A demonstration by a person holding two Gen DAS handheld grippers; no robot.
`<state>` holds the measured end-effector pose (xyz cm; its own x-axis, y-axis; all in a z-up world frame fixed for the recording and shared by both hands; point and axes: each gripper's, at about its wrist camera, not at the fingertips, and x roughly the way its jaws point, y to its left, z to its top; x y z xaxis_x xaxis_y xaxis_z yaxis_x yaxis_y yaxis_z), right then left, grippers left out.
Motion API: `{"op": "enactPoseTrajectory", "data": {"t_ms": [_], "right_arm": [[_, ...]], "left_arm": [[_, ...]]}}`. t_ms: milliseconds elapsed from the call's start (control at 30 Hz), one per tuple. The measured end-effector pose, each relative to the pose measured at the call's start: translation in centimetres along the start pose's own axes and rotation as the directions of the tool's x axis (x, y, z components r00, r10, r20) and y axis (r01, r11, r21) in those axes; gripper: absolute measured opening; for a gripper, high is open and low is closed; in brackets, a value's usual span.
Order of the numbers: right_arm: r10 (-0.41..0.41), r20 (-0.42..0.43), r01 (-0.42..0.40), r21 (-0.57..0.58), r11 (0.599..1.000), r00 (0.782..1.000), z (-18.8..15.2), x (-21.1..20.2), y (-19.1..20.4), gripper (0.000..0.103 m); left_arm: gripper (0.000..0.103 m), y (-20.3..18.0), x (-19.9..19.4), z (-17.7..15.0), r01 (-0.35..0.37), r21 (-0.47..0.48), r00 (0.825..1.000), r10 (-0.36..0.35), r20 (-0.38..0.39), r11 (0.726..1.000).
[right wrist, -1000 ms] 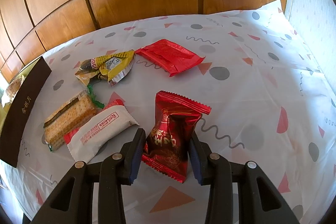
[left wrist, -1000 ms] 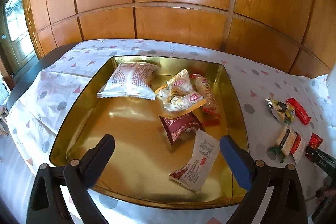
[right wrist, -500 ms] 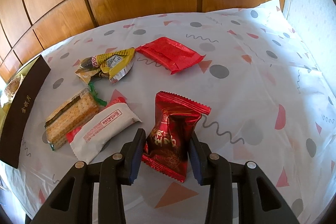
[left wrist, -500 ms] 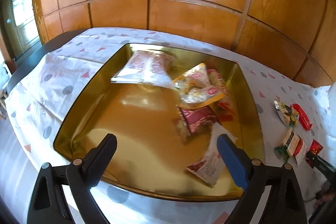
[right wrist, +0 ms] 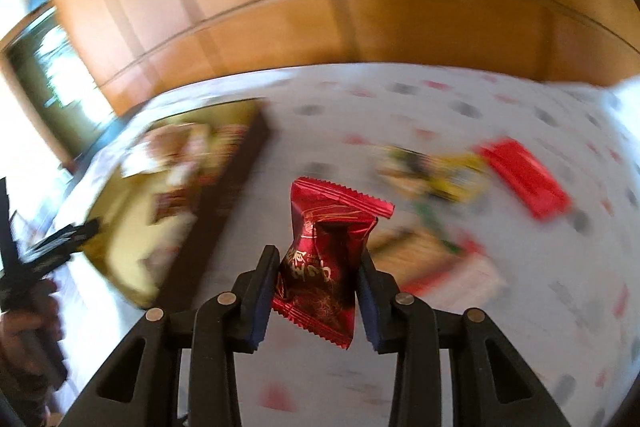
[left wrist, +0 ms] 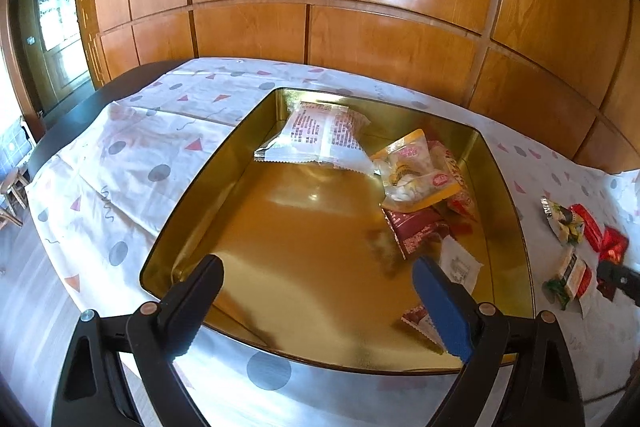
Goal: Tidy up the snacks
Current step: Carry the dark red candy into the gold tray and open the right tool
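Observation:
A dark red foil snack packet (right wrist: 328, 251) hangs clear of the cloth, and my right gripper (right wrist: 319, 257) is shut on its lower half. The right wrist view is blurred by motion. A gold tray (left wrist: 192, 187) lies on the patterned cloth and holds a big white packet (left wrist: 320, 135), a yellow packet (left wrist: 412, 171), a maroon one (left wrist: 416, 231) and a small white one (left wrist: 460, 267). My left gripper (left wrist: 314, 263) hovers over the tray's near edge, open with nothing between its fingers. At the far right of the left wrist view, the right gripper (left wrist: 618, 277) carries the red packet (left wrist: 614, 247).
Loose snacks lie on the cloth right of the tray: a yellow-green packet (right wrist: 436, 175), a flat red packet (right wrist: 524, 179), a biscuit pack (right wrist: 412, 251) and a white pack (right wrist: 472, 275). Wood panelling rises behind the table. The dark table edge (left wrist: 80, 115) shows at left.
My right gripper has lifted the dark red packet off the cloth and swung left, bringing the tray into its view. The left gripper has drifted slightly over the tray.

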<state>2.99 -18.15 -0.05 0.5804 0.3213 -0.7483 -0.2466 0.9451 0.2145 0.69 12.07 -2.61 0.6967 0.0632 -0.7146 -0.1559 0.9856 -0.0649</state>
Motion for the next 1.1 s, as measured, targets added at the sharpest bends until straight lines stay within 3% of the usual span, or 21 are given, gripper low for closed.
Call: {"op": "enactPoseTrajectory", "data": {"t_ms": [167, 300, 500, 733, 900, 1100], "right_arm": [[0.098, -0.033, -0.102, -0.132, 0.986, 0.995, 2.0, 1.5, 6.3, 0.038], [0.137, -0.059, -0.145, -0.153, 0.978, 0.989, 3.2, 2.8, 9.1, 0.038], [0.123, -0.063, -0.133, -0.206, 0.969, 0.990, 4.4, 4.5, 12.2, 0.038], [0.095, -0.088, -0.113, -0.231, 0.966, 0.992, 5.1, 6.7, 13.2, 0.040], [0.014, -0.155, -0.052, -0.244, 0.968, 0.988, 5.0, 9.5, 12.7, 0.041], [0.052, -0.160, -0.088, -0.224, 0.971, 0.986, 4.3, 9.6, 12.1, 0.046]], "left_arm": [[0.095, -0.1, -0.2, 0.0, 0.003, 0.013, 1.000, -0.003, 0.009, 1.000], [0.095, 0.0, -0.3, -0.1, 0.004, 0.016, 1.000, -0.004, 0.009, 1.000], [0.095, 0.1, -0.3, -0.2, 0.015, 0.008, 1.000, -0.015, 0.009, 1.000], [0.095, 0.0, -0.3, -0.2, 0.020, 0.011, 1.000, -0.020, 0.016, 1.000], [0.093, 0.1, -0.1, -0.3, 0.019, 0.015, 1.000, -0.019, 0.007, 1.000], [0.093, 0.3, 0.2, -0.4, 0.016, 0.013, 1.000, -0.016, -0.001, 1.000]]}}
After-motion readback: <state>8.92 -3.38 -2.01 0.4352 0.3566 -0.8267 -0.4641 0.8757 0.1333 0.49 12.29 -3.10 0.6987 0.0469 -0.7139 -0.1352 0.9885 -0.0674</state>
